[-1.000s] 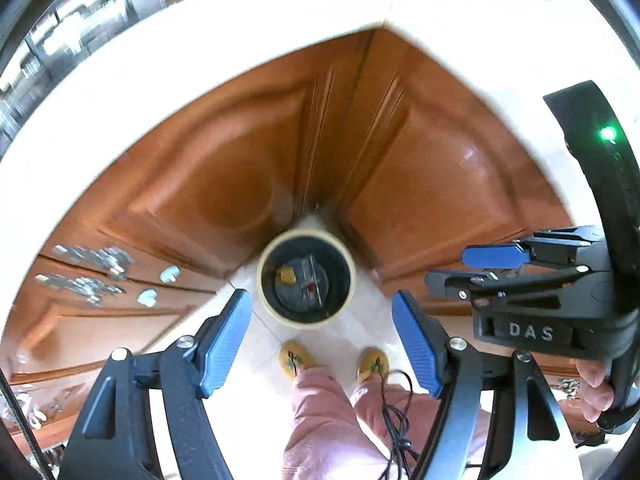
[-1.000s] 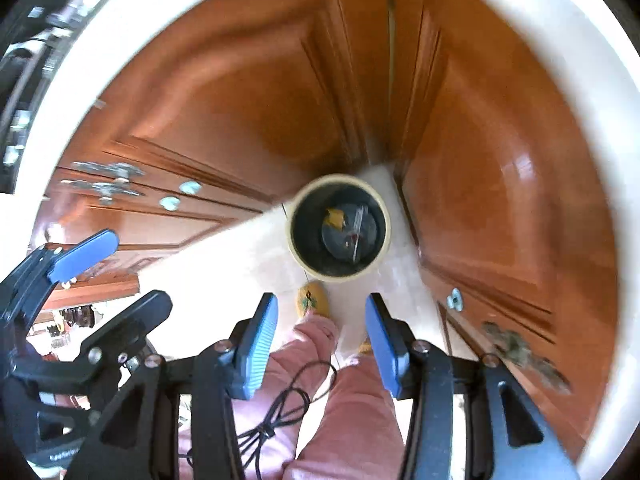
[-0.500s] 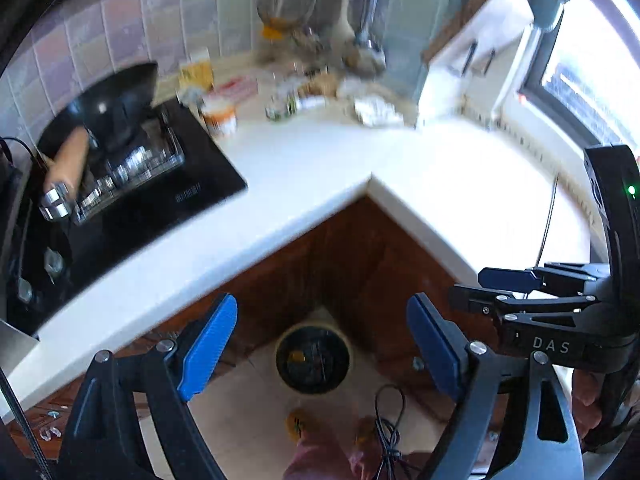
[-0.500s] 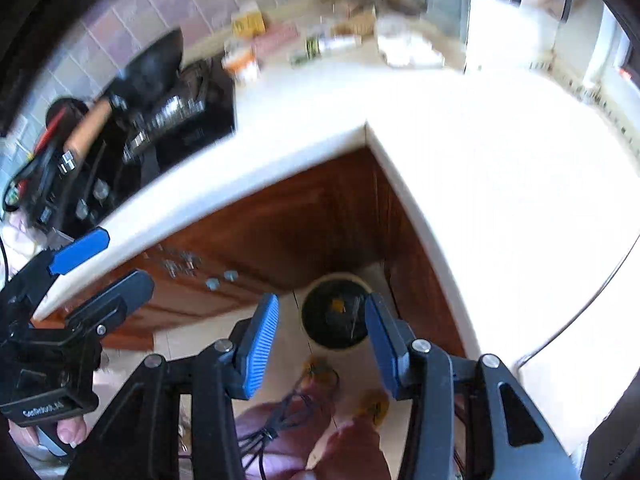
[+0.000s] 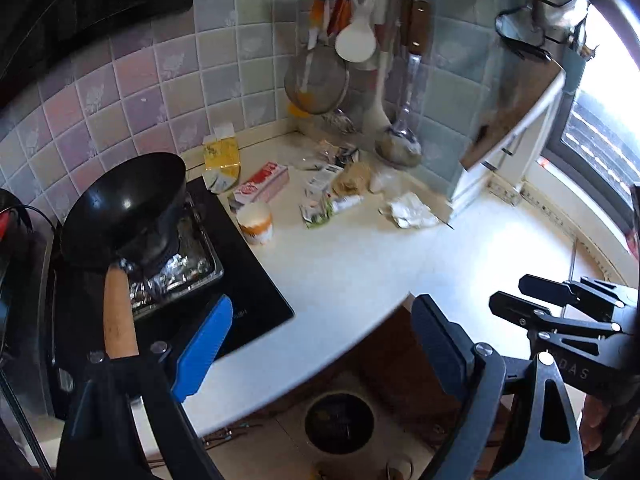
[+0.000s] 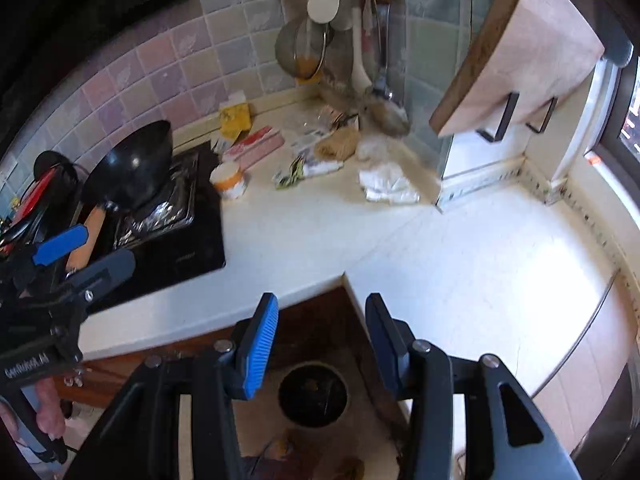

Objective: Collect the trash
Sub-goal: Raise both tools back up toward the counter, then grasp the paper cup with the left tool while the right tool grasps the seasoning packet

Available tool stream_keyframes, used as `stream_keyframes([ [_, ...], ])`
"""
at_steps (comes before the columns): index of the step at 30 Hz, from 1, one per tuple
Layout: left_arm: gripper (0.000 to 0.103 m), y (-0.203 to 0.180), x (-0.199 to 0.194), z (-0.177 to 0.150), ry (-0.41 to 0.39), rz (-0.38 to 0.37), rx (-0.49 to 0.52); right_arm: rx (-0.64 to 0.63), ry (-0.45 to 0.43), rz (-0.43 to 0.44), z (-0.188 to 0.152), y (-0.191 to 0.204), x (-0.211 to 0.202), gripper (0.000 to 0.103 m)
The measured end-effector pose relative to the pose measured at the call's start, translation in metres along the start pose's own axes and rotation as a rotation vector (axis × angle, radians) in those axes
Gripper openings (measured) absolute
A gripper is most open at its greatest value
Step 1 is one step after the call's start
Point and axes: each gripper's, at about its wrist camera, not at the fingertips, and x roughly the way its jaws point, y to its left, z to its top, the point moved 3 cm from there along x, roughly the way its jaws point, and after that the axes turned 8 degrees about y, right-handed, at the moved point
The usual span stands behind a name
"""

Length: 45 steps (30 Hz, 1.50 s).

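Left wrist view: white L-shaped kitchen countertop (image 5: 360, 264), tiled wall, crumpled white paper trash (image 5: 412, 210) in the corner, your left gripper (image 5: 320, 344) opening, empty; right wrist view: round dark bin (image 6: 313, 395) on the floor below, your right gripper (image 6: 322, 344) parted, empty.

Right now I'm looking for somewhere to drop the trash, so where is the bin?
The bin stands on the floor in the inner corner under the counter, low in both views, right between the wooden cabinet doors.
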Motion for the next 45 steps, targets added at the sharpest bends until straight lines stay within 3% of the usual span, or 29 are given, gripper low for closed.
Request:
stream_keyframes([
  [5, 0.09, 0.033, 0.036, 0.04, 0.033, 0.007, -0.032, 0.029, -0.018, -0.052, 0.035, -0.003, 0.018, 0.046],
  [15, 0.09, 0.089, 0.125, 0.085, 0.184, 0.054, -0.255, -0.029, -0.012, 0.007, 0.118, 0.015, 0.086, 0.046],
  [23, 0.09, 0.099, 0.187, 0.098, 0.257, 0.125, -0.339, -0.052, 0.104, 0.166, 0.182, 0.024, 0.186, 0.046],
  [30, 0.09, 0.099, 0.229, 0.104, 0.302, 0.069, -0.402, -0.02, 0.196, 0.206, 0.191, 0.031, 0.249, 0.045],
  [33, 0.09, 0.099, 0.243, 0.11, 0.309, 0.069, -0.404, 0.008, 0.207, 0.207, 0.193, 0.031, 0.263, 0.038],
  [35, 0.09, 0.1, 0.253, 0.113, 0.329, 0.075, -0.4, 0.018, 0.232, 0.2, 0.194, 0.031, 0.273, 0.014],
  [36, 0.09, 0.102, 0.257, 0.115, 0.336, 0.073, -0.401, 0.02, 0.251, 0.194, 0.193, 0.031, 0.279, 0.008],
  [45, 0.09, 0.121, 0.287, 0.121, 0.389, 0.041, -0.458, -0.001, 0.204, 0.215, 0.188, 0.026, 0.269, 0.005],
])
